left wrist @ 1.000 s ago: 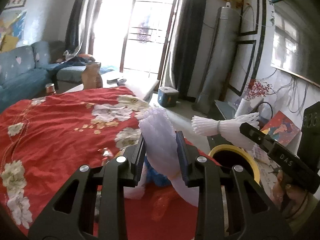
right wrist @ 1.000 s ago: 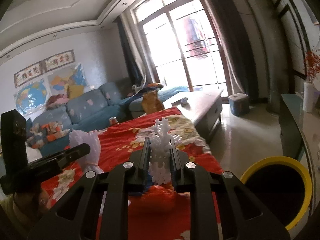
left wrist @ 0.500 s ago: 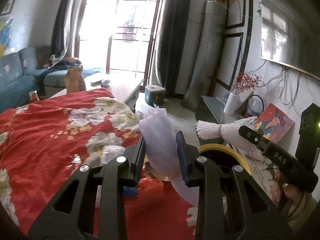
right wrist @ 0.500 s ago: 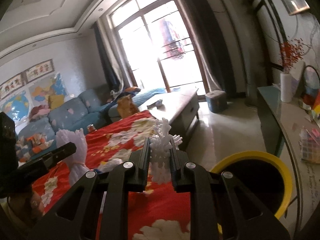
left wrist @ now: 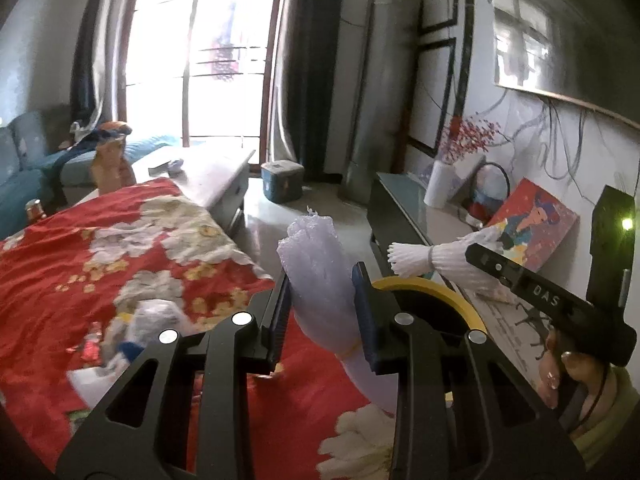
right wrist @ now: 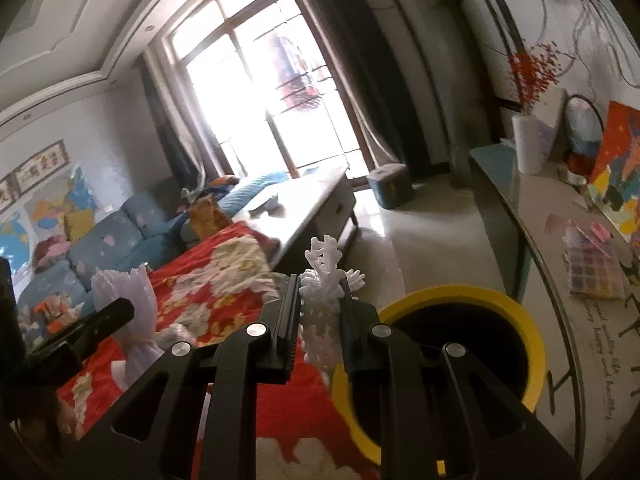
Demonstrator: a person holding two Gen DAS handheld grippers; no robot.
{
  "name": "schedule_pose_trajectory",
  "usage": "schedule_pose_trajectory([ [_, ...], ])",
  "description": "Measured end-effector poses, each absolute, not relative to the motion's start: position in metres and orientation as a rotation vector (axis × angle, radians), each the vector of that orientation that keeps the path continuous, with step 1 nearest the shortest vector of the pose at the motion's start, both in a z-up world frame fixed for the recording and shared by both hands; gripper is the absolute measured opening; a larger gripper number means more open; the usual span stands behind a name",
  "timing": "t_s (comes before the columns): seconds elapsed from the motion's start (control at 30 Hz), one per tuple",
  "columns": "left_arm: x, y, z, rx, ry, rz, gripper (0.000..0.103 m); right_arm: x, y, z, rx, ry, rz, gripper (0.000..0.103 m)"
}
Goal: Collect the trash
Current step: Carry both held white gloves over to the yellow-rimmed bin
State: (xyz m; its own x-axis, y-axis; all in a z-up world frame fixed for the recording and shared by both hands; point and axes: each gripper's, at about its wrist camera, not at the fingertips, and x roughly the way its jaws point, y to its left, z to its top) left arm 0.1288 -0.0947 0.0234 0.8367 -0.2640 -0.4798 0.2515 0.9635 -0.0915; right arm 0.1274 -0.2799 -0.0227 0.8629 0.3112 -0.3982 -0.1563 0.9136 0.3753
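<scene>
A red cloth (left wrist: 60,272) patterned with white and gold flowers is seen at nine o'clock. A pale lilac foam net (left wrist: 320,276) and a white one (right wrist: 324,300) are seen; the bin (right wrist: 524,320) is rimmed yellow.

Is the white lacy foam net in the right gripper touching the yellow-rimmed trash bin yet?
Apart. In the left wrist view, the white foam net sticks out of the right gripper in mid-air, with open space between it and the yellow-rimmed trash bin below.

Bin (right wrist: 532,344) on floor right of cloth-covered table (left wrist: 60,264); scraps (left wrist: 136,328) on table; sideboard (right wrist: 560,280) right of bin; sofa (right wrist: 92,248) behind table, at left.
</scene>
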Motion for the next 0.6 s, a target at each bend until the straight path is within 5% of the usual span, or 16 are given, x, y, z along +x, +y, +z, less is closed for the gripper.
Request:
schedule_pose_trajectory([
  [0.6,0.174,-0.176,-0.029,0.053,0.603,-0.333,0.025,0.154,-0.333,-0.068,0.420,0.626,0.146,0.020],
])
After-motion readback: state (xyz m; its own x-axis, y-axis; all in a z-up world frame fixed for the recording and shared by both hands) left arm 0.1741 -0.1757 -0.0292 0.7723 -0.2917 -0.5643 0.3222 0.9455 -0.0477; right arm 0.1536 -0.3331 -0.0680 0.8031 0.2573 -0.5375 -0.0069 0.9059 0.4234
